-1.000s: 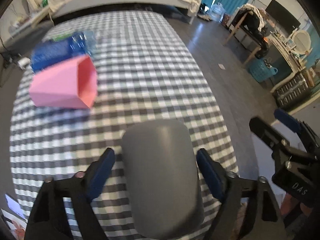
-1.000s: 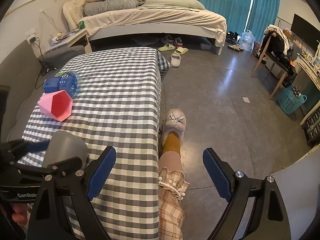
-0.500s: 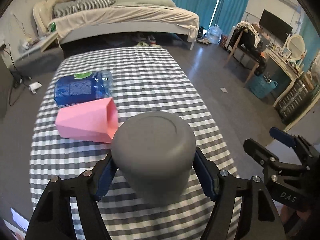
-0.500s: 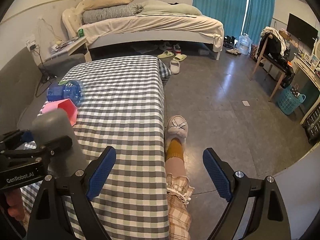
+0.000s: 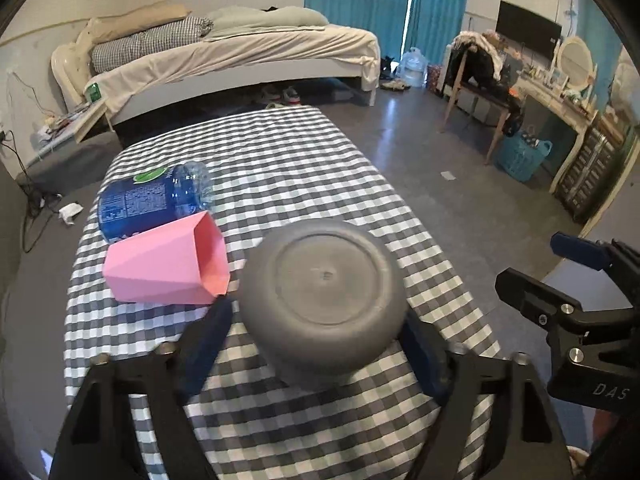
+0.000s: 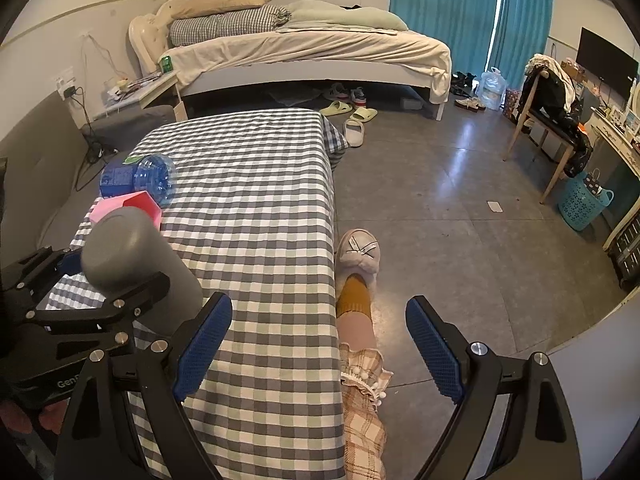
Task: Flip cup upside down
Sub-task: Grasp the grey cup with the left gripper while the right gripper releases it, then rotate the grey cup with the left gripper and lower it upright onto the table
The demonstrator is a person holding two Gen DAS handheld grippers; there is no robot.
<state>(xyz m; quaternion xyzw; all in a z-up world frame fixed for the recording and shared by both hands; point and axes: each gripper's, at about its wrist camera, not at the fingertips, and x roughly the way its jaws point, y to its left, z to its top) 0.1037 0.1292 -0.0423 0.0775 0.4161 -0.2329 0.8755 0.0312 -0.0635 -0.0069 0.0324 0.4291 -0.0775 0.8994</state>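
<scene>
My left gripper (image 5: 316, 356) is shut on a grey cup (image 5: 322, 286), held in the air over the checkered table (image 5: 280, 168). The cup's round base faces the left wrist camera and its mouth is hidden. In the right wrist view the same cup (image 6: 128, 252) shows tilted, base up and away, clamped in the left gripper (image 6: 100, 288) at the left. My right gripper (image 6: 318, 344) is open and empty, over the table's right edge; it also shows at the right of the left wrist view (image 5: 560, 280).
A pink cup (image 5: 168, 264) lies on its side on the table's left, mouth toward the grey cup. A blue bottle (image 5: 152, 200) lies behind it. A person's slippered foot (image 6: 358, 256) stands on the floor beside the table. A bed (image 6: 304, 52) stands beyond.
The grey cup has been lifted and tipped in my left gripper, so that its base now faces the camera. The right gripper has stayed open and nearly still.
</scene>
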